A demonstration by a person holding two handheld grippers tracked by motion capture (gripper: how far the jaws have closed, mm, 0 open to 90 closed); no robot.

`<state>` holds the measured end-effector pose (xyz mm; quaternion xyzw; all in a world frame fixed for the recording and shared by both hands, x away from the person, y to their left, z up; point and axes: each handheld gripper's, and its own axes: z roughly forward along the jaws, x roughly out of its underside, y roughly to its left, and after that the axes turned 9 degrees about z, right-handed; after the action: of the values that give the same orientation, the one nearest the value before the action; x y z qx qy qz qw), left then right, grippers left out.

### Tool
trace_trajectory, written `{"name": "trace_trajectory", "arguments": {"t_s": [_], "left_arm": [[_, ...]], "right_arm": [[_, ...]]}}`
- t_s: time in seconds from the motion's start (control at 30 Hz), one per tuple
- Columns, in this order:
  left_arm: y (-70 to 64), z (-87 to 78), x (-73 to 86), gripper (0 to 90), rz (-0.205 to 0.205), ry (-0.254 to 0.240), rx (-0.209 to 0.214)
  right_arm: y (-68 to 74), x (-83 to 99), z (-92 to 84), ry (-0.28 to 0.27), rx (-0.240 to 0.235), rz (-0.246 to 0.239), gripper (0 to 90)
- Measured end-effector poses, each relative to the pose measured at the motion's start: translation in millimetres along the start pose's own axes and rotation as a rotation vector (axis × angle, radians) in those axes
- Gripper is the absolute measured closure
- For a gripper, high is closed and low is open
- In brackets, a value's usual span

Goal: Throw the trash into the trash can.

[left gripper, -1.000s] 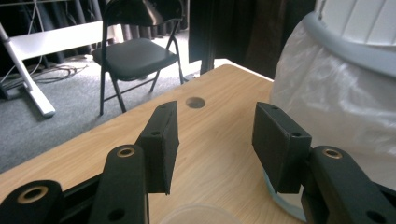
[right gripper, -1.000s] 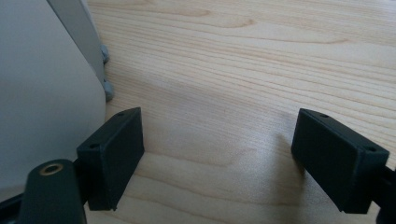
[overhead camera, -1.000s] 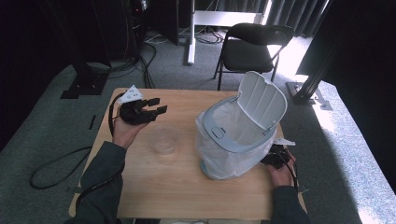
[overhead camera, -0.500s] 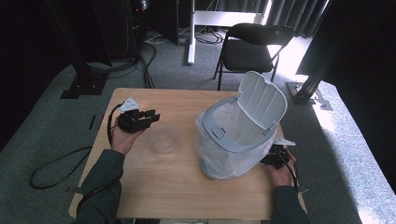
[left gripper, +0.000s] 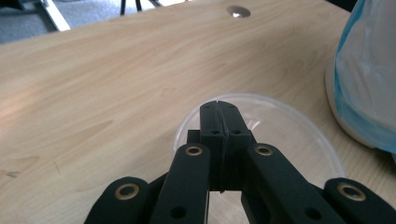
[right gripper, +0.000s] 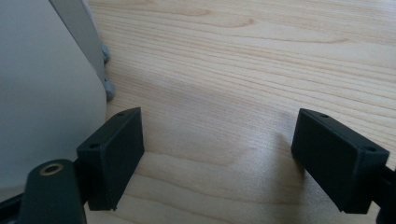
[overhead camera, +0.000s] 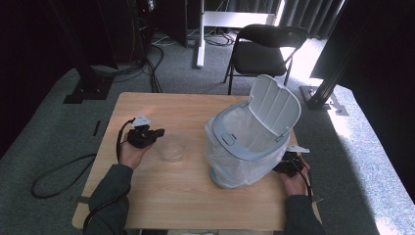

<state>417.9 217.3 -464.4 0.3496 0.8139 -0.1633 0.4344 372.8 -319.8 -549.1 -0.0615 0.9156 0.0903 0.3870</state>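
Note:
A clear shallow plastic bowl (overhead camera: 173,146) sits on the wooden table (overhead camera: 186,107), left of a white swing-lid bin (overhead camera: 244,147) lined with a clear bag. Its lid (overhead camera: 274,105) stands up. My left gripper (overhead camera: 157,133) is low at the bowl's left rim. Its jaws have just been closing. In the left gripper view my left gripper (left gripper: 219,105) has its jaws pressed together over the bowl (left gripper: 289,135); I see nothing between them. My right gripper (overhead camera: 286,166) rests by the bin's right base. Seen from its own camera, my right gripper (right gripper: 217,154) is open over bare wood.
The bin (left gripper: 369,79) stands close to the bowl's right, and its base (right gripper: 42,93) fills the left of the right gripper view. A black chair (overhead camera: 262,51) stands beyond the table. A metal cable hole (left gripper: 238,11) sits at the table's far part.
My left gripper has come down from above the table to the bowl's left rim, and its jaws have gone from spread to pressed together. The right gripper has stayed put.

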Motion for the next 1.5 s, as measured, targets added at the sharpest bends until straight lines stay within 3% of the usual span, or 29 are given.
{"name": "trace_trajectory", "arguments": {"t_s": [0.13,0.47,0.7,0.93,1.17,1.5], "left_arm": [[-0.2,5.7,5.6,90.0,-0.007,0.02,0.016],[5.9,12.9,15.5,89.9,-0.023,0.072,0.005],[8.8,12.2,17.5,88.9,-0.027,0.068,0.009],[21.1,11.6,22.0,87.1,-0.065,0.064,0.0],[29.1,18.9,20.7,85.2,-0.081,0.089,-0.022],[31.3,24.2,29.6,82.8,-0.102,0.115,0.004]], "right_arm": [[0.0,0.0,0.0,0.0,0.0,0.0,16.0],[0.0,0.0,0.0,0.0,0.0,0.0,16.0],[0.0,0.1,-0.1,0.0,0.0,-0.001,16.1],[0.1,0.1,-0.2,0.001,0.001,0.0,16.0],[0.1,0.2,-0.2,0.001,0.001,0.0,16.1],[0.1,0.2,-0.2,0.001,0.001,0.0,16.1]]}}
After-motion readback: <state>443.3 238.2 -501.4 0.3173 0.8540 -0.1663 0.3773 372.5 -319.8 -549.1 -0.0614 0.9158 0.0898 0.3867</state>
